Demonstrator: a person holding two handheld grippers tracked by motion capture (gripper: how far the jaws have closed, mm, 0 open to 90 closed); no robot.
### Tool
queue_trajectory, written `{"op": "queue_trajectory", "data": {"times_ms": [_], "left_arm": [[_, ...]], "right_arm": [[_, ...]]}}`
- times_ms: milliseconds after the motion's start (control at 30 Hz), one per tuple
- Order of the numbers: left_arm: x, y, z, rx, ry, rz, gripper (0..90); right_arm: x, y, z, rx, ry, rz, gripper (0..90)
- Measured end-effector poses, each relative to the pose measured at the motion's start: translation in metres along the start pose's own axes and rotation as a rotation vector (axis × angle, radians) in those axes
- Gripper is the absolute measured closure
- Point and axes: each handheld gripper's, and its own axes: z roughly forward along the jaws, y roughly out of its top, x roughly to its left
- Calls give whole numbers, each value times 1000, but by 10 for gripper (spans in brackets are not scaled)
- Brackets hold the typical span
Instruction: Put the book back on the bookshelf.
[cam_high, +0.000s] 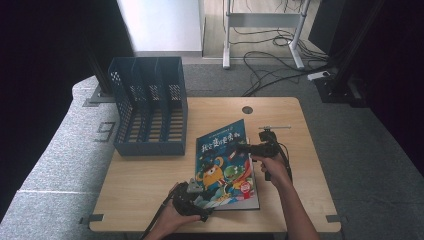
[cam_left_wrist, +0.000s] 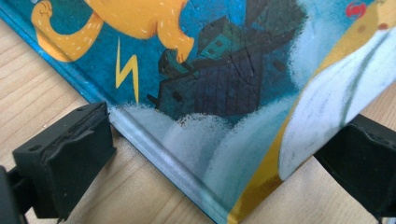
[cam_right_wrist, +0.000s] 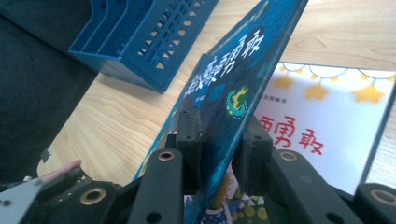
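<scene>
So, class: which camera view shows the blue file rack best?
The high view: the whole blue file rack stands at the table's far left, its divided slots visible. The right gripper view catches one corner of it behind the lifted book cover. The left gripper view looks at the book's corner.

Looking down from above the near table edge; riding close behind each gripper's jaws, all sharing the book.

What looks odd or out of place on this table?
The book's front cover is lifted off the first page, pinched by the right gripper, so the book lies half open. The left gripper straddles its near corner, jaws apart.
</scene>
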Motion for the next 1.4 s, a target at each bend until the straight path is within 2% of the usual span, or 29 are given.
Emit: {"op": "queue_trajectory", "data": {"times_ms": [233,500,867,1167,1400], "left_arm": [[2,5,4,1,31,-4,0],[6,11,7,9,23,-2,0],[10,18,10,32,18,-7,0],[11,20,11,33,17,-27,0],[10,20,10,31,15,-39,0]], "right_arm": [[9,6,-2,-14,-30,-31,739],[10,7,-4,-39,-45,-58,738],[22,8,-17,-102,-81,-130,735],[29,9,-23,-147,-65,-192,740],[31,9,-23,-162,-57,-213,743]]}}
